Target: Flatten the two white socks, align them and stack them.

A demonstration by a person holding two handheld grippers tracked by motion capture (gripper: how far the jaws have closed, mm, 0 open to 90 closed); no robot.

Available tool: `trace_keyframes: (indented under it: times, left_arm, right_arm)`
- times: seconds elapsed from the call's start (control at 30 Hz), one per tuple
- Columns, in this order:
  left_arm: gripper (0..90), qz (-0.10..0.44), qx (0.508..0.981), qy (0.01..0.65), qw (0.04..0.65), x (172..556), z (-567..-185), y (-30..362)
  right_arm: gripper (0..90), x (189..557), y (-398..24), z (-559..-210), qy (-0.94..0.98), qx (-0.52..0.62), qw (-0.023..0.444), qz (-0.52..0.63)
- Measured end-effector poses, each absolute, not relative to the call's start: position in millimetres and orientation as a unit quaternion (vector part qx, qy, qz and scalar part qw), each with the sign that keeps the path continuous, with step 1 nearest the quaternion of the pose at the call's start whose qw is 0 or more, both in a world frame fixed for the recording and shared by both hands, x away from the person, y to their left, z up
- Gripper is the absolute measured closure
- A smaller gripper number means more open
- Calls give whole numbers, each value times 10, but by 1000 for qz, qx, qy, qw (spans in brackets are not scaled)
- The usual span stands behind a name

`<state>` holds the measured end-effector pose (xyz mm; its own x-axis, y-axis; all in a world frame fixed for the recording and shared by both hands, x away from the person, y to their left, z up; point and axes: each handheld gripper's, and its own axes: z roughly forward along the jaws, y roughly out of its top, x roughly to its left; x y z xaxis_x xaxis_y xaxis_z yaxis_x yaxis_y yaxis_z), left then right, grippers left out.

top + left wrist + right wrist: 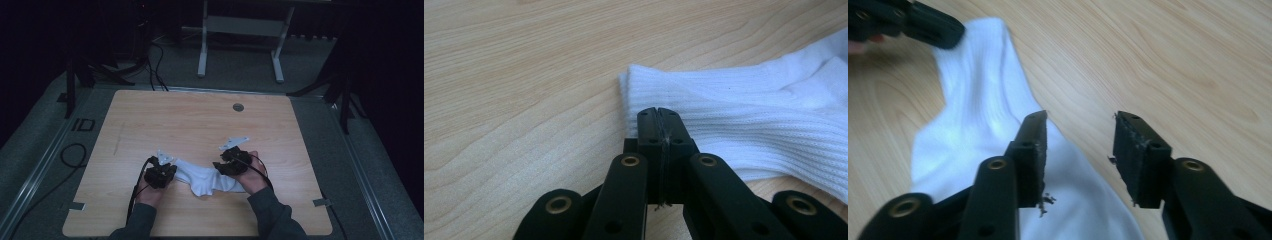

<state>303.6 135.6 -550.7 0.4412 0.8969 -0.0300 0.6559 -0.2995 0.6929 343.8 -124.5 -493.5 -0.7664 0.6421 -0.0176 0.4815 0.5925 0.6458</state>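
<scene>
Lying near the front edge of the wooden worktop [200, 120], a white sock [207, 180] stretches between our 2 tools, its ribbed cuff toward our left and its foot toward our right. Our left tool [658, 112] has its jaws pressed fully together at the cuff edge; only a few threads of the knit show in the seam between the pads, so we judge it has a thin pinch of the cuff hem, though how much fabric it grips we cannot tell. Our right tool [1079, 150] stands open above the foot end — 1 jaw over the white fabric, the other over bare wood, nothing between them. We expect the sock to handle as light, soft and limp: it will sag and fold wherever it is not supported, and the ribbing will stretch under a pull rather than slide. It is not fragile, but a shallow pinch may slip off the hem. The best hold for the right tool, in our judgement, is the toe end or the edge of the foot — gathering both layers well inside the pads.
</scene>
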Motion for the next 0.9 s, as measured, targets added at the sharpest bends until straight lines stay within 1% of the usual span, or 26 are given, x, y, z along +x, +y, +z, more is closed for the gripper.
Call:
trace_keyframes:
  times: [0.07, 0.13, 0.2, 0.23, 0.3, 0.33, 0.37, 0.5, 0.53, 0.57, 0.6, 0.63, 0.67, 0.7, 0.73, 0.9]
  left_arm:
    - [892, 185, 784, 495, 325, 3035, -5506, 1356]
    - [892, 184, 785, 495, 324, 3035, -5506, 1360]
    - [893, 184, 784, 496, 325, 3036, -5507, 1362]
    - [892, 183, 784, 496, 325, 3036, -5507, 1362]
    - [892, 184, 784, 496, 326, 3035, -5507, 1361]
    - [892, 184, 784, 496, 326, 3035, -5507, 1361]
    - [892, 183, 783, 496, 326, 3034, -5507, 1362]
    - [891, 182, 783, 496, 328, 3035, -5509, 1366]
    - [891, 182, 783, 496, 328, 3035, -5509, 1367]
    - [891, 182, 783, 496, 328, 3035, -5509, 1367]
    - [892, 183, 784, 495, 327, 3033, -5508, 1367]
    - [892, 183, 784, 495, 327, 3033, -5508, 1367]
    - [891, 182, 785, 494, 327, 3033, -5507, 1370]
    - [891, 182, 785, 494, 327, 3033, -5507, 1370]
    - [891, 181, 785, 494, 328, 3033, -5508, 1373]
    - [891, 182, 787, 492, 325, 3029, -5506, 1374]
  right_arm:
    - [660, 3399, -1346, -4963, 880, 326, 119, 325]
    - [691, 3349, -1442, -5003, 873, 338, 116, 333]
    - [693, 3308, -1524, -5059, 866, 355, 108, 336]
    - [687, 3296, -1558, -5095, 863, 361, 103, 337]
    - [638, 3287, -1597, -5164, 863, 369, 97, 333]
    - [638, 3287, -1597, -5164, 863, 369, 97, 333]
    - [574, 3310, -1628, -5241, 857, 387, 91, 327]
    - [568, 3327, -1628, -5306, 857, 396, 84, 320]
    - [593, 3334, -1613, -5350, 860, 397, 80, 310]
    - [593, 3334, -1613, -5350, 860, 397, 80, 310]
    - [722, 3329, -1603, -5375, 864, 392, 73, 307]
    - [722, 3329, -1603, -5375, 864, 392, 73, 307]
    - [822, 3305, -1600, -5359, 865, 389, 81, 308]
    - [822, 3305, -1600, -5359, 865, 389, 81, 308]
    - [874, 3276, -1624, -5304, 861, 388, 93, 316]
    - [879, 3201, -1707, -5135, 854, 383, 108, 334]
